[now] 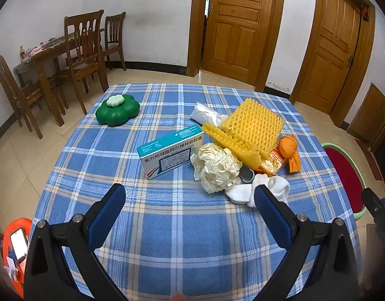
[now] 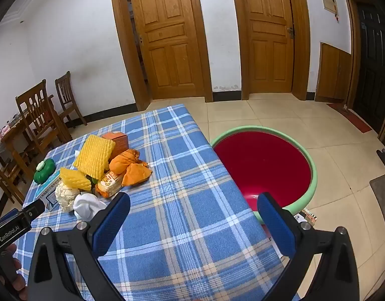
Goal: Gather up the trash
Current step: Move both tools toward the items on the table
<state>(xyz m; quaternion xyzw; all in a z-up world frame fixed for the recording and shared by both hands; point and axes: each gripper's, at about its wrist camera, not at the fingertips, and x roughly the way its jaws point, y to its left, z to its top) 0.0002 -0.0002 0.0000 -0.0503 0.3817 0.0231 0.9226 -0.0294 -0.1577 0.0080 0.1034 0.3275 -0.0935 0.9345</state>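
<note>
Blue plaid cloth (image 1: 182, 225) covers the table where I hold both my grippers above the near edge, tilted downward, each with its blue-padded jaws spread wide and nothing between them. My left gripper (image 1: 191, 195) hangs over bare cloth, with the heap of trash lying just beyond its fingertips and to the right: a white sock (image 1: 245, 190) sits closest, partly hidden behind my right-hand finger (image 1: 272, 213), and a crumpled cream paper wad (image 1: 216, 166) touches it from behind. Left of the wad lies a teal-and-white medicine box (image 1: 168, 150), and behind the wad two pieces of yellow foam netting (image 1: 252, 125) lean over a snack packet (image 1: 272, 164) and an orange cloth bundle (image 1: 289, 150). A crumpled white plastic bag (image 1: 205, 114) lies farther back, and a green flower-shaped container (image 1: 117, 110) stands well apart at the far left of the table. My right gripper (image 2: 193, 207) hovers over the table's right side, the same heap lying ahead and to the left of its left finger (image 2: 112, 225), with the sock (image 2: 88, 205) nearest that finger. An orange carton (image 2: 118, 140) stands behind the netting there. Beside the table on the tiled floor, just past my right gripper's right finger (image 2: 275, 223), sits a red basin with a green rim (image 2: 315, 175). Part of my left gripper's black body (image 2: 16, 223) shows at the lower left of the right wrist view.
</note>
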